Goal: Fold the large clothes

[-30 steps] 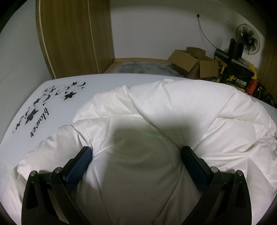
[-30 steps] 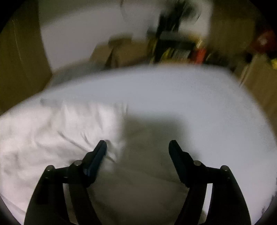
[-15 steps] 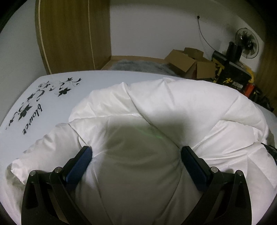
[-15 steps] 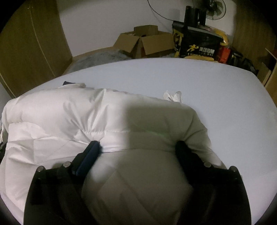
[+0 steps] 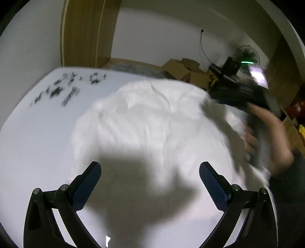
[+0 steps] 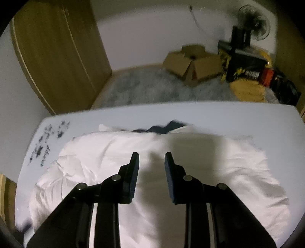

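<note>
A white puffy jacket (image 5: 152,118) lies spread on the white table (image 5: 38,133). My left gripper (image 5: 149,166) hovers over its near part, jaws wide open and empty, casting a shadow on the cloth. At the right of the left wrist view a blurred hand (image 5: 266,133) holds the other gripper over the jacket's right side. In the right wrist view the jacket (image 6: 238,164) fills the near table, with a dark blue bit (image 6: 167,126) at its far edge. My right gripper (image 6: 151,155) hangs above the jacket; its jaws are closing, with a narrow gap and nothing between them.
A black floral print with lettering (image 6: 43,150) marks the table's far left corner. Beyond the table (image 6: 209,112) lie a grey rug (image 6: 152,89), open cardboard boxes (image 6: 192,63), a black crate (image 6: 246,64) and a fan (image 6: 255,17). A wooden wardrobe (image 6: 57,51) stands at the left.
Both grippers have pulled back and up from the jacket, so more of it and the table shows. The right jaws went from wide to narrow. The other hand has come into the left wrist view.
</note>
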The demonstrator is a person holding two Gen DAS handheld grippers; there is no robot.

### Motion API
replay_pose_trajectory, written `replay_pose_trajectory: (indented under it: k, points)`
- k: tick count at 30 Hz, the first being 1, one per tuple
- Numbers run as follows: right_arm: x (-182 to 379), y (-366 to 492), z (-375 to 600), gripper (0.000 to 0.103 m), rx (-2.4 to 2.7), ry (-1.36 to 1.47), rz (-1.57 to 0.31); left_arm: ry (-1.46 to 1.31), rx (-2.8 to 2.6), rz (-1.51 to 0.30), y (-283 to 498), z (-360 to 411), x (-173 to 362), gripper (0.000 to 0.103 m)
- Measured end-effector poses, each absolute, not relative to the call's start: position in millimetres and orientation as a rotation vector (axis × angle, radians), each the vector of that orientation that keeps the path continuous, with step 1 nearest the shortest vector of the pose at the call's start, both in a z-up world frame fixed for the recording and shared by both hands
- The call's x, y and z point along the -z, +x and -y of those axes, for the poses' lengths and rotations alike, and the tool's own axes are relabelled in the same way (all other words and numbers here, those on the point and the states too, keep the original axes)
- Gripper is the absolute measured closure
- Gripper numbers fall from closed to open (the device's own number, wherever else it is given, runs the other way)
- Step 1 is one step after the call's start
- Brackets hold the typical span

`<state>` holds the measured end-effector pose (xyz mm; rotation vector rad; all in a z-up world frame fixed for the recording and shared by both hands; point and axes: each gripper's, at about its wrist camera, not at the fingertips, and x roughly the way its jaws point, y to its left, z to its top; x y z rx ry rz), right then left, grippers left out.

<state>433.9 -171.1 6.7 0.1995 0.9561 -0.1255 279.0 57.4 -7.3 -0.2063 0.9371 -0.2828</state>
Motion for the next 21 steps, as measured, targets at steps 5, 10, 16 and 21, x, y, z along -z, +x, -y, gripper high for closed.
replay_pose_trajectory:
  k: [5,10,16,21]
  points:
    - [76,461,160,0.076,0.214,0.142,-1.154,-0.27,0.276,-0.977,233,-95,14,0.0]
    - [30,396,155,0.077,0.123,0.188,-1.077,-0.356,0.233,-0.965,218,-128,22,0.0]
    - [81,340,142,0.079,0.077,0.175,-1.12,-0.433,0.252,-0.973,213,-135,29,0.0]
    - [69,325,139,0.079,0.063,0.217,-1.12,-0.434,0.251,-0.976,198,-144,33,0.0]
